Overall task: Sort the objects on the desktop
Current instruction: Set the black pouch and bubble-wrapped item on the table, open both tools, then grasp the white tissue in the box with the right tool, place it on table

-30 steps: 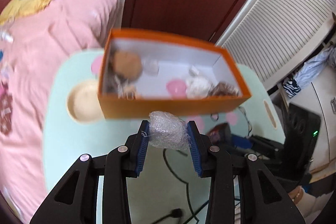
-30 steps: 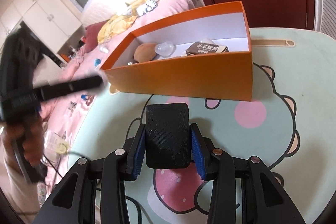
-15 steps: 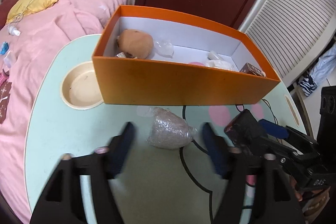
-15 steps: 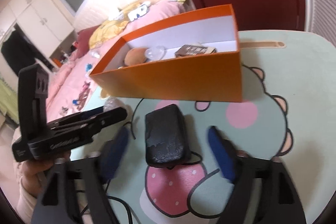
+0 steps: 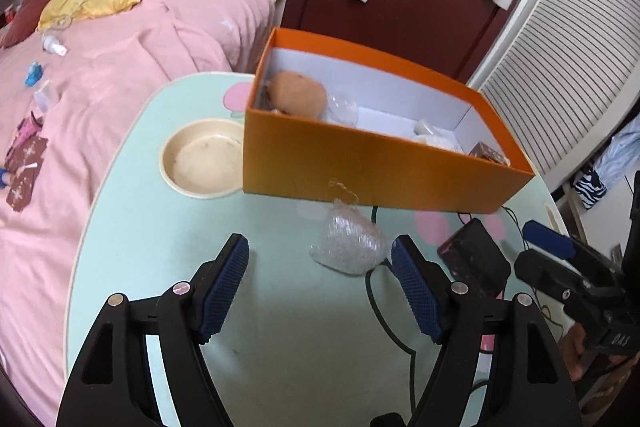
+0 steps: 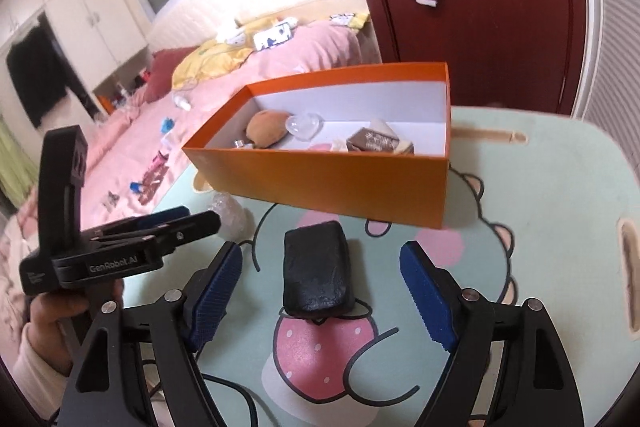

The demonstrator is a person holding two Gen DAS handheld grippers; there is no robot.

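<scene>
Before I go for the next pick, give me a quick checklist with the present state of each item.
1. Left gripper open, nothing held: ok.
2. Right gripper open, nothing held: ok.
3. Clear plastic bundle lying free on the table, in front of the orange box: ok.
4. Black pouch flat on the table, between the right gripper's fingers but untouched: ok.
5. Room left in the box: ok, bare white floor shows.
6. Black cable clear of the bundle: cannot tell, it runs right beside it.
</scene>
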